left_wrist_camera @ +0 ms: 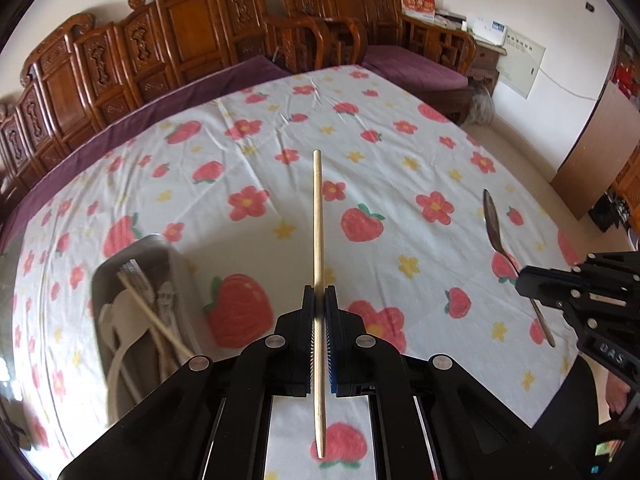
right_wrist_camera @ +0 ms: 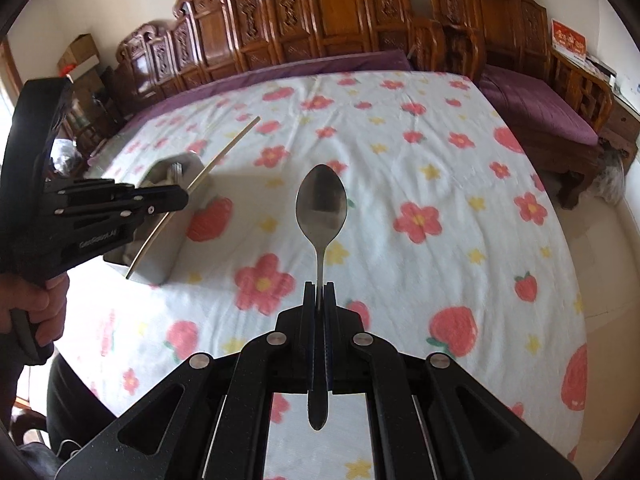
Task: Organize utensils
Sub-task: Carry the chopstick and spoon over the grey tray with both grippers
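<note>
Utensils, left wrist view: left gripper (left_wrist_camera: 319,300) jaws pinch one pale wooden chopstick (left_wrist_camera: 318,240) mid-shaft; it runs straight ahead past the tips and back between the arms. Left of the jaws, low, one grey rectangular metal tray (left_wrist_camera: 176,264) on the strawberry-and-flower tablecloth (left_wrist_camera: 400,152) holds blurred white spoons and chopsticks; count unclear. Right of the jaws, right gripper (left_wrist_camera: 524,280) carries one steel spoon (left_wrist_camera: 494,224).

Right wrist view: right gripper (right_wrist_camera: 319,294) jaws clamp the steel spoon (right_wrist_camera: 321,200) by its neck, bowl ahead, handle end behind. Left of them, left gripper (right_wrist_camera: 182,198) with chopstick (right_wrist_camera: 224,152) partly covers the tray (right_wrist_camera: 160,256). One hand (right_wrist_camera: 36,304), cut off at the edge.
</note>
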Tool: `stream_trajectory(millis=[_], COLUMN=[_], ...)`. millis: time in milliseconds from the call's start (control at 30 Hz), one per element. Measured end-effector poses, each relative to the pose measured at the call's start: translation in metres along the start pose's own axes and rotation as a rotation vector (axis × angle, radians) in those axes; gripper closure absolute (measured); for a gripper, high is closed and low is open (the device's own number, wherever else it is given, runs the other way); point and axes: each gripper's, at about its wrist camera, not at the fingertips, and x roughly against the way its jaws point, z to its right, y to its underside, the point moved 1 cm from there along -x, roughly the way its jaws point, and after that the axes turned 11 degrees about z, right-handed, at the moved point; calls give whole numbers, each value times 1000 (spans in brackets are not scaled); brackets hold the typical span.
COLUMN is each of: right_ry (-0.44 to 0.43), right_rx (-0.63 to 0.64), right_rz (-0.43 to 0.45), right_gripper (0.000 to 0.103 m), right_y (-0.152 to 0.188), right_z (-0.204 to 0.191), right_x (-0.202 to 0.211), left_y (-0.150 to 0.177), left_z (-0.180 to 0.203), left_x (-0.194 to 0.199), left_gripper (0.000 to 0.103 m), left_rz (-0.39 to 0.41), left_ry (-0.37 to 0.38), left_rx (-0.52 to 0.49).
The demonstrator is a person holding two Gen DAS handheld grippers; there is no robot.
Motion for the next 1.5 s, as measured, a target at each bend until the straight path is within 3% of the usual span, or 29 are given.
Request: stream_trajectory(millis=[400, 700, 1500], right_ry=[-54, -92, -148], right_rx=[52, 91, 175], right_rz=[51, 62, -10], right_gripper=[98, 98, 98], right_y=[-27, -39, -48], right_z=[-48, -81, -142], right_x=[6, 4, -53], left_y=[1, 5, 46], left_z=[-39, -70, -145], left_x=[55, 73, 15], left_gripper=[99, 99, 99], left_rz=[75, 103, 22], left_ry=[-37, -69, -90], left_rx=[63, 104, 247])
